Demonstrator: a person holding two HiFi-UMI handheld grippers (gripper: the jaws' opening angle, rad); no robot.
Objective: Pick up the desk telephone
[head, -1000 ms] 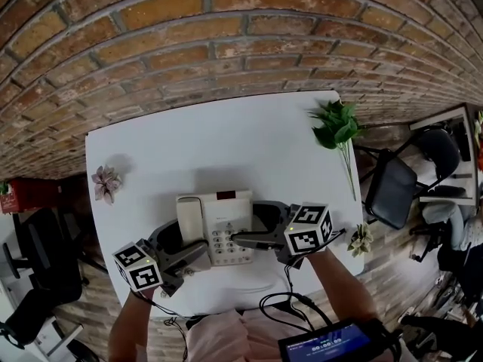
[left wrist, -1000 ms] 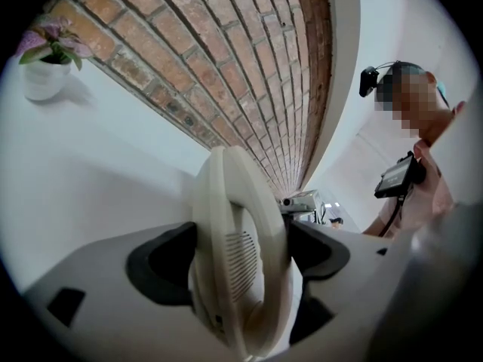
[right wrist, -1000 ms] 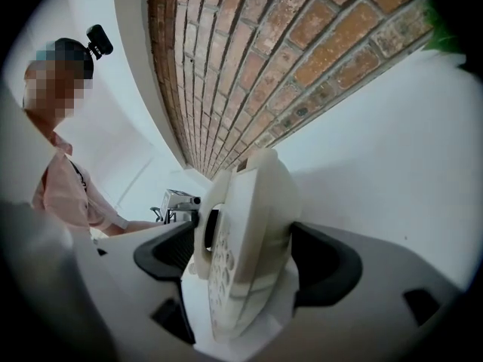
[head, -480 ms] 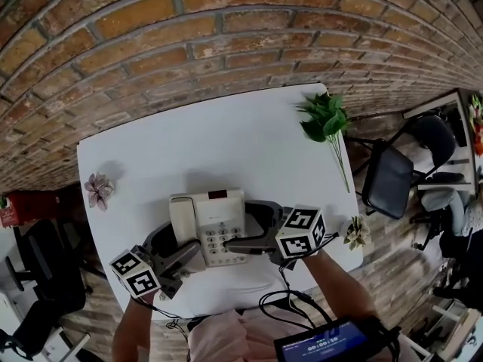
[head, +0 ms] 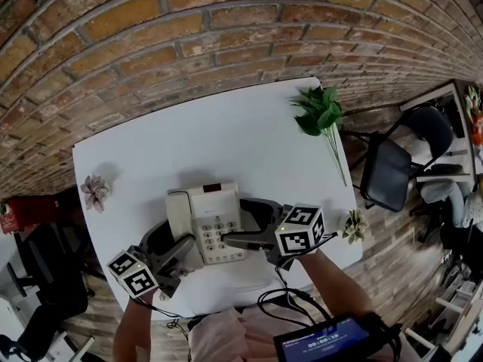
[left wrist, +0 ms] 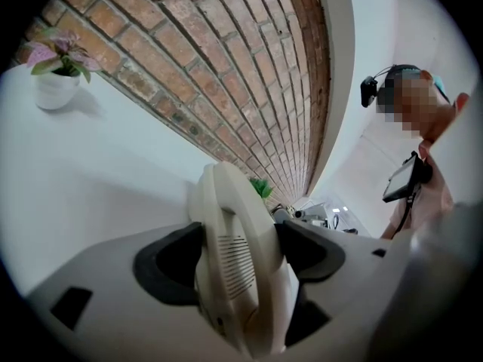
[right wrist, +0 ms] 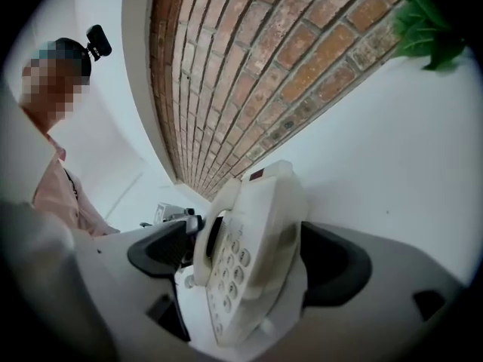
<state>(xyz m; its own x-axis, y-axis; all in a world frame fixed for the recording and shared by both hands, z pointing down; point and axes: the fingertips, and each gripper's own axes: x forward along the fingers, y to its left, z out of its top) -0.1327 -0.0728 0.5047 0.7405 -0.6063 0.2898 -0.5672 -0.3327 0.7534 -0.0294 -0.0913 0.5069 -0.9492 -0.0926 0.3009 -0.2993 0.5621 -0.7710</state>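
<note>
1. Set on the white table (head: 226, 127), toward its near edge and roughly midway left to right: the desk telephone (head: 205, 221); handset (head: 178, 216) along its left side, keypad (head: 213, 238) at the near end, small dark display (head: 213, 188) at the far end; seemingly resting flat, underside hidden.
2. Taken from the near left by the left gripper (left wrist: 241, 228); jaws just been closing, now pinching the telephone's handset side, one black pad against each flank.
3. Taken from the near right by the right gripper (right wrist: 249, 228); jaws spread very wide, just eased inward a little, clamped across the keypad end; one pad at the handset's edge, the other on the right edge.
4. Elsewhere on the table, all well apart from the telephone: a pink-leaved plant (head: 94, 192) in a white pot by the left edge; a green sprig (head: 317, 115) at the far right corner, stem trailing nearward; a small succulent (head: 353, 226) at the near right corner.
5. Beyond the far edge, a brick wall (head: 226, 21); right of the table, a black chair (head: 389, 172).
</note>
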